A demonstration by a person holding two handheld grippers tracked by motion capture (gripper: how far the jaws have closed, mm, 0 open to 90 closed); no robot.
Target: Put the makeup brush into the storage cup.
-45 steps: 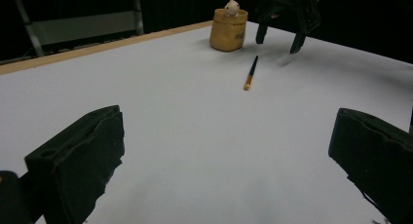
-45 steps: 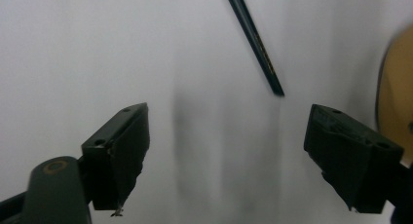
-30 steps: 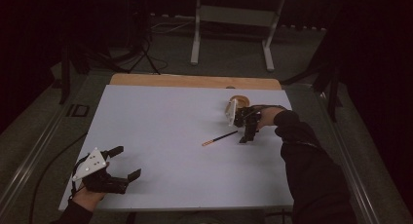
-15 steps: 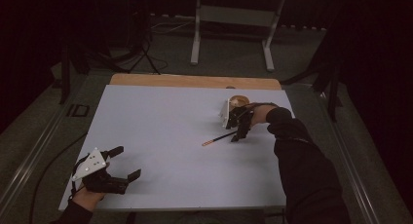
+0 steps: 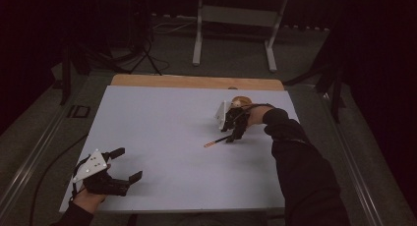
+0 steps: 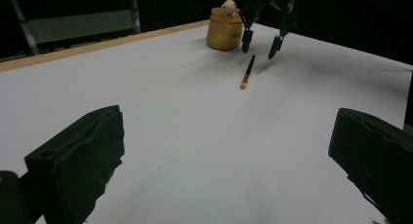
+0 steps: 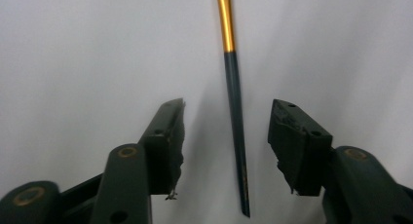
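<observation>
A thin brush with a dark handle and an orange end lies on the white table. My right gripper points down over its dark end. In the right gripper view the handle runs between the two jaws and touches neither. The right gripper is open, and its jaws have just been closing. A tan jar with a small figure on top stands just behind it. My left gripper rests open at the table's near left corner with nothing between its jaws.
A wooden strip runs along the table's far edge. On the dark floor beyond stand a metal frame and a tripod's legs. The left gripper view has the jar, brush and right gripper far off.
My right gripper has shifted left over the brush's dark end and its jaws have narrowed. The left gripper has stayed put.
</observation>
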